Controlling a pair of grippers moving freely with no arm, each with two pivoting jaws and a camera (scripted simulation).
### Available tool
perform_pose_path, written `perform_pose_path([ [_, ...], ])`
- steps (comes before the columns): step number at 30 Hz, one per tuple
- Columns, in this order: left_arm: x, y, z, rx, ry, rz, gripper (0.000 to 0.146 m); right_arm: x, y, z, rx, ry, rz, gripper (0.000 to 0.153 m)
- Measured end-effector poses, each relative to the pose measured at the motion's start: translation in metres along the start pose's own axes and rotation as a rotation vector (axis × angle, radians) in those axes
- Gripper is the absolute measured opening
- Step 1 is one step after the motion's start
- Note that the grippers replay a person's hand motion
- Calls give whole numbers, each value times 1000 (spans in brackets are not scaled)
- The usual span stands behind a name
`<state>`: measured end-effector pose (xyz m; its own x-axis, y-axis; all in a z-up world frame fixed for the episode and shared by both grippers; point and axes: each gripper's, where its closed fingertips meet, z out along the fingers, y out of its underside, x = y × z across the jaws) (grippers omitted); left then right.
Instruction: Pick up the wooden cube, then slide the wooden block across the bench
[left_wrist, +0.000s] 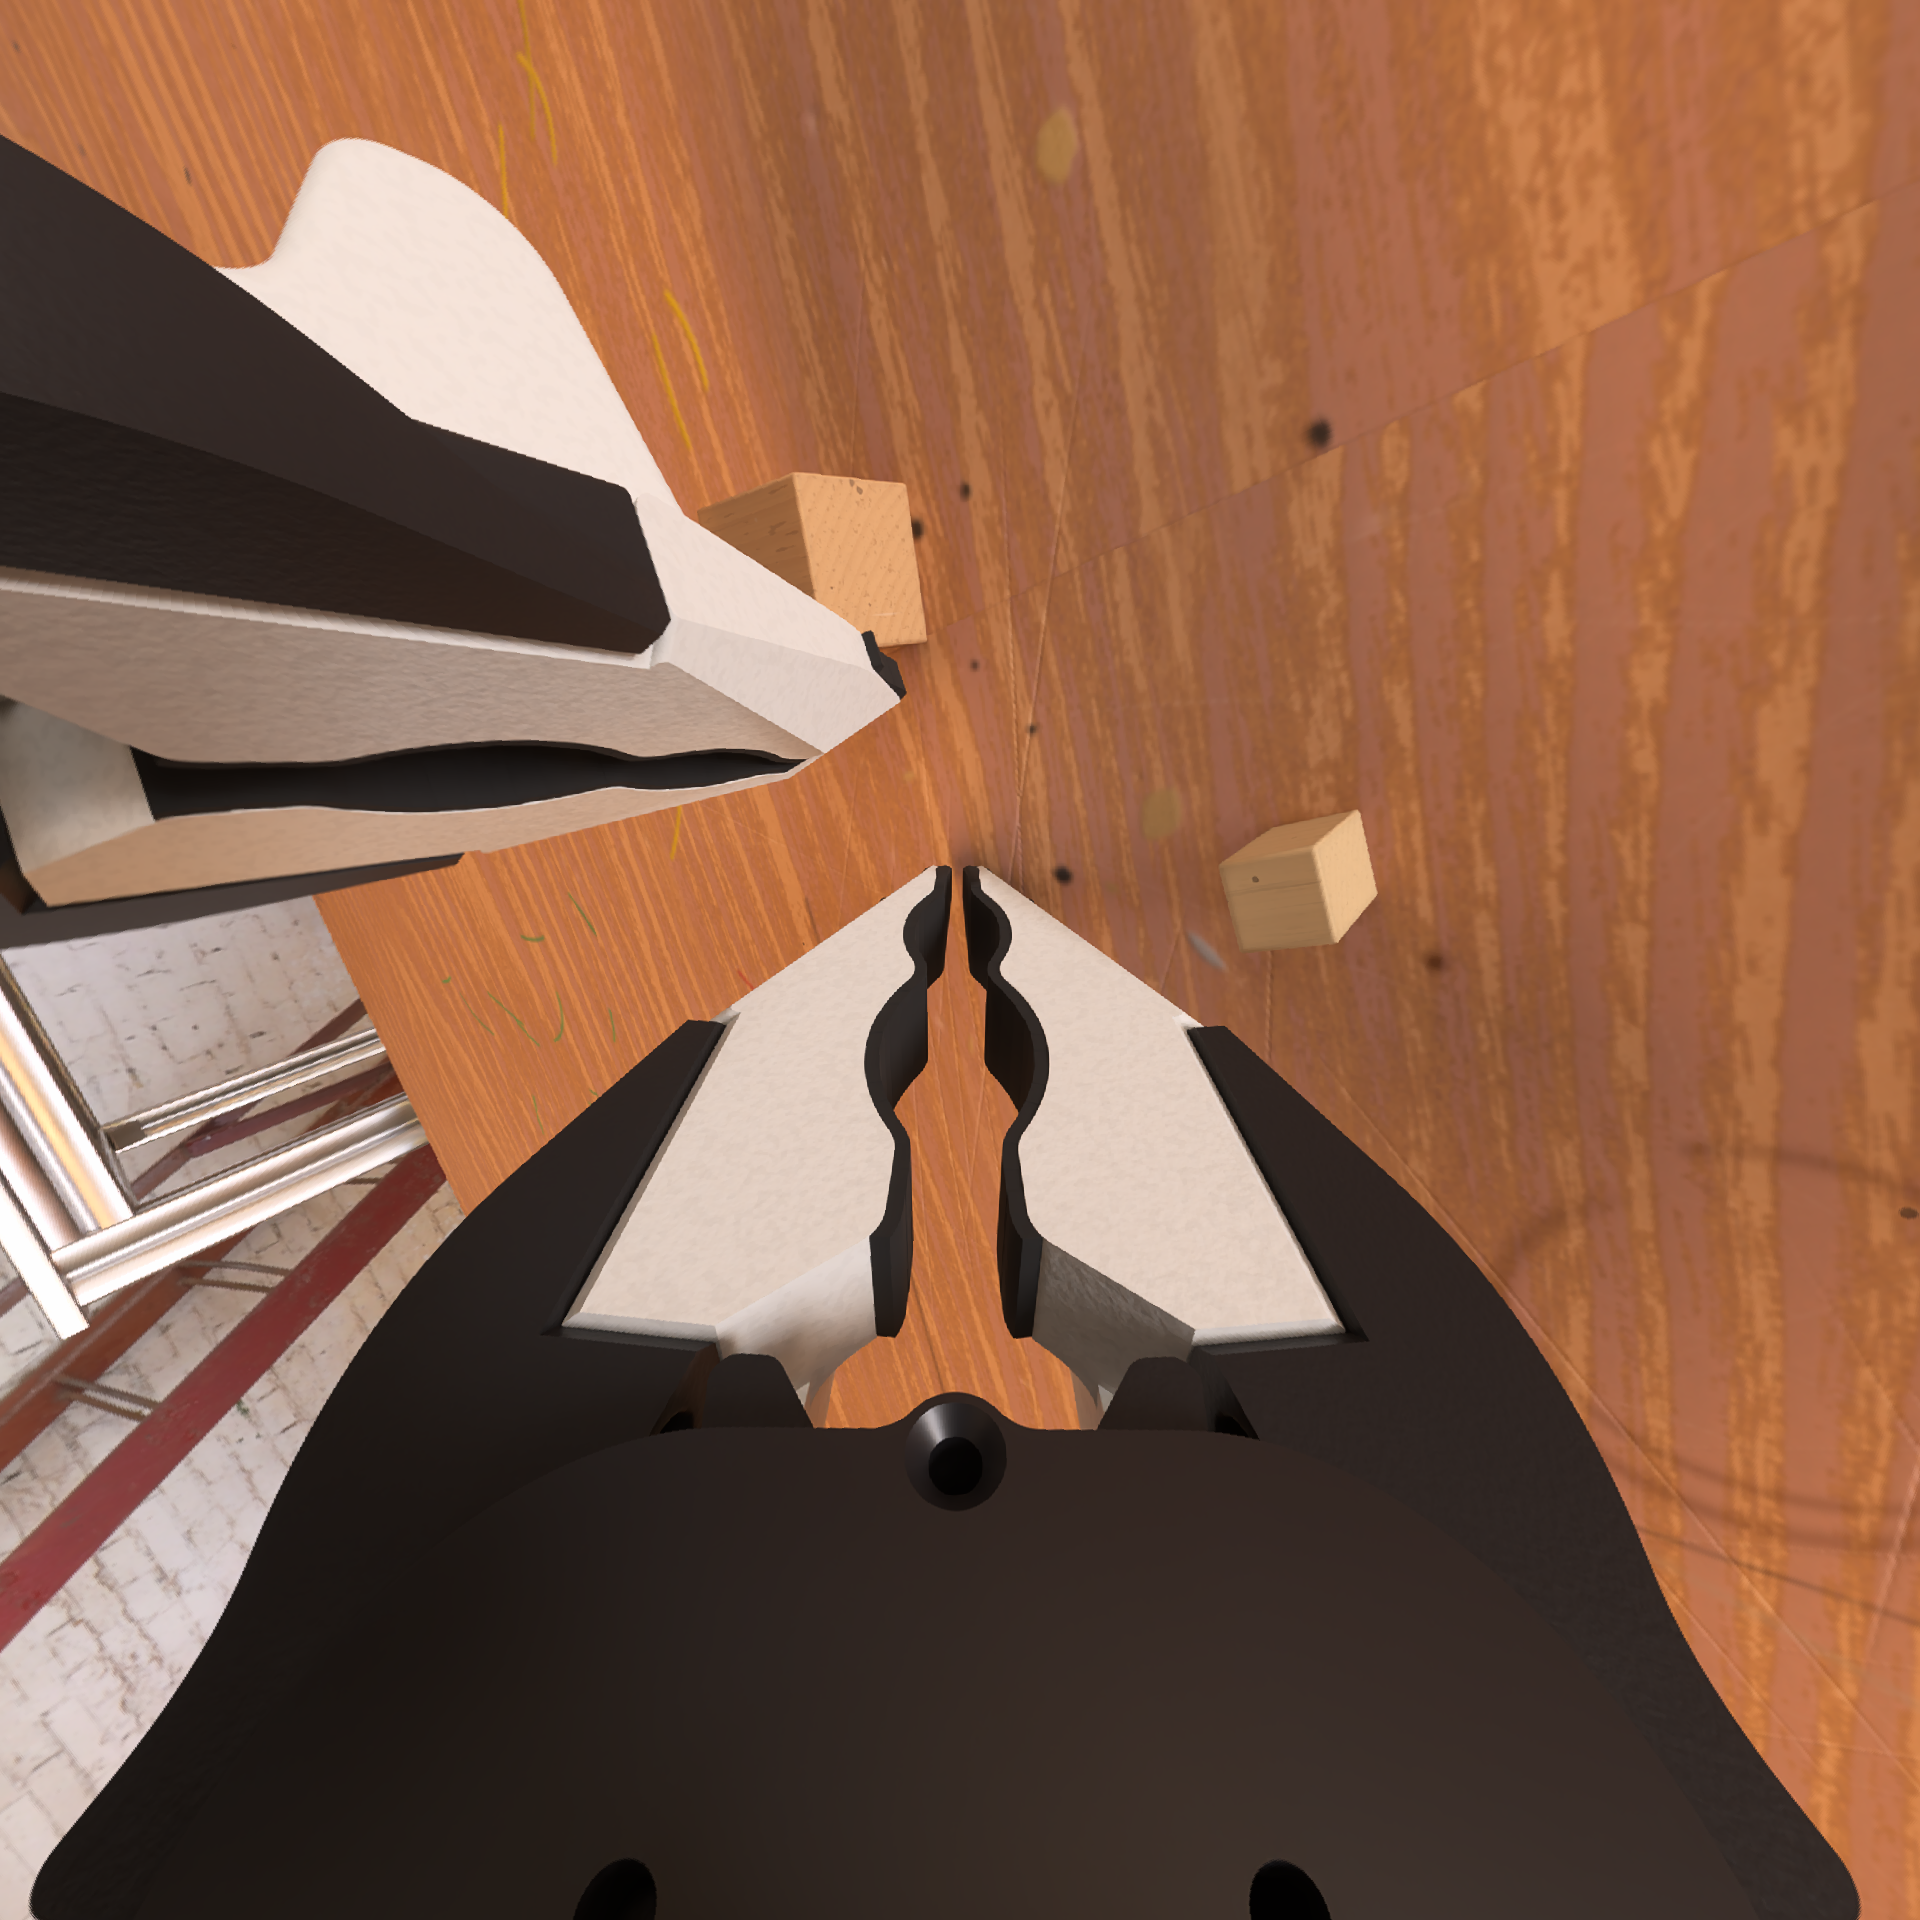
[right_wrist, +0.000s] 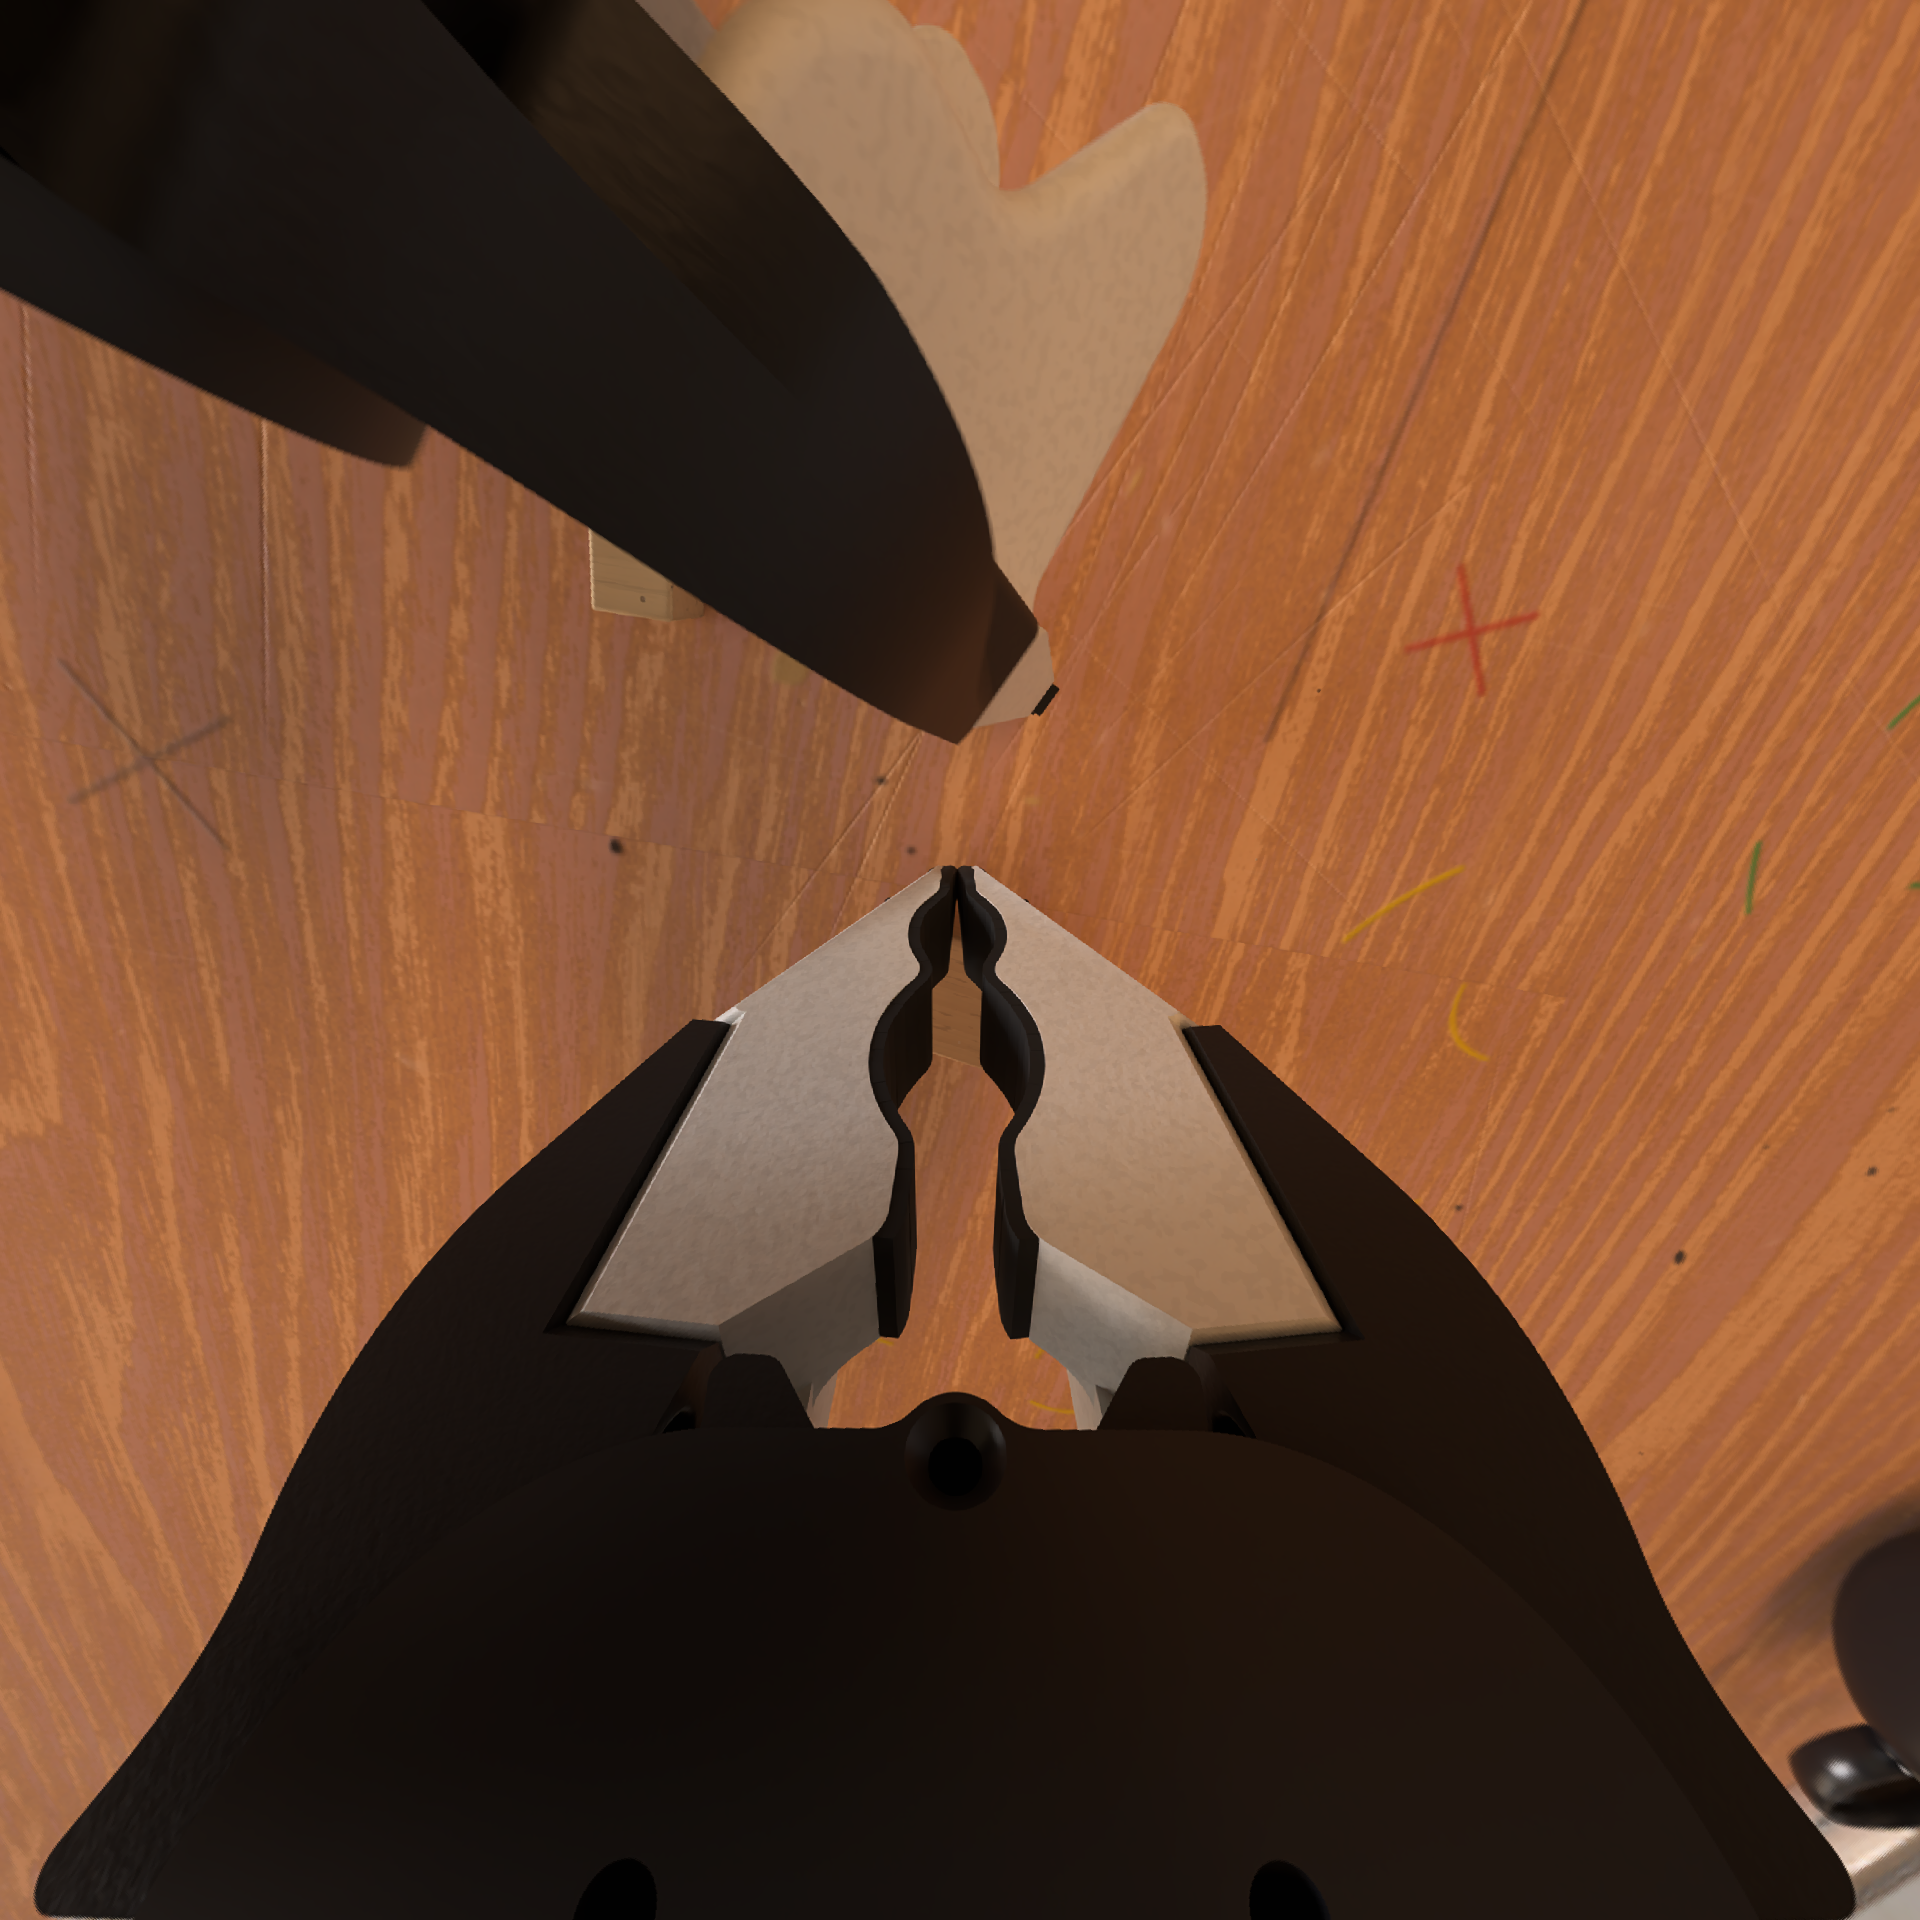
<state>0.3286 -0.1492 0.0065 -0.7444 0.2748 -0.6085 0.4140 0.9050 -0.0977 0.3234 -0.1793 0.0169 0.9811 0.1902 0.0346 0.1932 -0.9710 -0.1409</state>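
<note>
A larger pale wooden block (left_wrist: 831, 551) and a smaller wooden cube (left_wrist: 1299, 883) rest on the orange wooden bench (left_wrist: 1507, 623). My left gripper (left_wrist: 956, 878) is shut and empty, its tips pointing down at bare bench left of the cube. My right gripper (left_wrist: 847, 722) comes in from the left, shut, with its tips right beside the block. In the right wrist view my right gripper (right_wrist: 956, 878) is shut and a strip of the block (right_wrist: 956, 1023) shows behind its fingers. The left gripper (right_wrist: 1023, 696) half hides the cube (right_wrist: 634, 592).
The bench edge runs down the left of the left wrist view, with a metal frame (left_wrist: 104, 1195) and a pale brick floor (left_wrist: 125, 1662) below. A red cross (right_wrist: 1470, 629) and a grey cross (right_wrist: 145, 758) are drawn on the bench. A dark rounded object (right_wrist: 1881, 1662) sits at the lower right.
</note>
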Motion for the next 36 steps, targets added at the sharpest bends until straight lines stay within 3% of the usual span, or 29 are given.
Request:
perform_pose_path([
  [5,0,-1,0,22,-10,-36,2,4,2,-2,79,-25,65,0],
  [10,-1,0,0,38,0,-113,2,13,11,-32,253,66,182,8],
  [15,-3,3,-3,42,61,-224,13,7,32,-42,359,116,285,10],
  [19,0,2,-3,30,75,-287,9,1,32,-33,438,134,353,15],
  [25,7,-13,-6,105,154,-428,8,4,22,-11,464,155,382,36],
  [32,-7,-4,-12,143,115,-530,22,7,15,4,452,154,354,37],
  [34,-7,-1,-13,146,121,-548,24,9,14,4,459,155,344,27],
  [36,-7,0,-15,151,117,-557,25,10,15,4,455,152,338,28],
])
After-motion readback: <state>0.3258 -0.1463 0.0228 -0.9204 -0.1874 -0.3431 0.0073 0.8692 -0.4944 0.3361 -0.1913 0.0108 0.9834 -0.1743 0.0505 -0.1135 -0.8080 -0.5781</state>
